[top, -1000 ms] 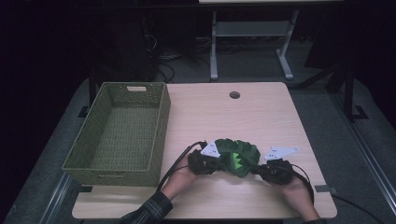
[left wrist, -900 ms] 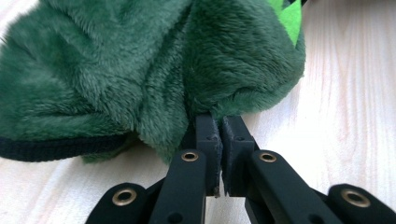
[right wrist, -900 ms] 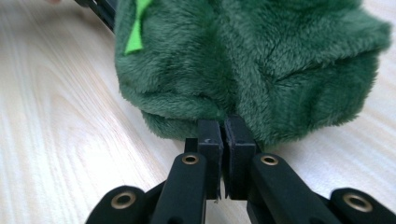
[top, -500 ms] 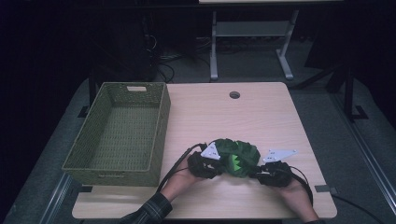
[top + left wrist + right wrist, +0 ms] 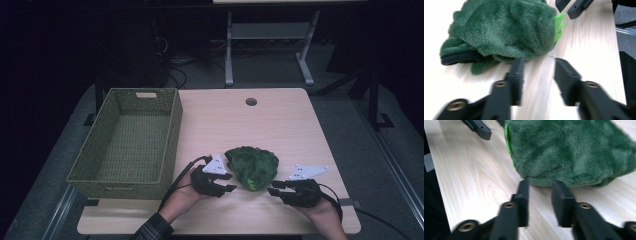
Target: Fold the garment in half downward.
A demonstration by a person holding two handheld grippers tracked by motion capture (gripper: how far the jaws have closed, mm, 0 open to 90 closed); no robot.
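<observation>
From the high view, my left gripper (image 5: 231, 182) sits near the front of the table (image 5: 280, 125), its jaws pointing right at the green plush (image 5: 252, 166). My right gripper (image 5: 274, 188) lies on the other side of the plush, jaws pointing left toward it. Both tools are just beside the toy, one on each flank, and neither one holds it. The plush rests on the wood near the front edge, between my two hands. A woven basket (image 5: 128, 142) stands at the table's left side, well apart from the plush.

In the left gripper view, my jaws stand apart with bare wood between them and nothing gripped. The plush (image 5: 504, 30) lies just ahead, its near edge close to the left jaw tip; I cannot tell if they touch. Bright green spikes (image 5: 559, 26) show on its right side, and the right gripper (image 5: 574, 6) is beyond.

In the right gripper view, my jaws are parted a little, empty, with the plush (image 5: 571, 150) just past their tips. The left gripper (image 5: 477, 127) shows at the top left.
</observation>
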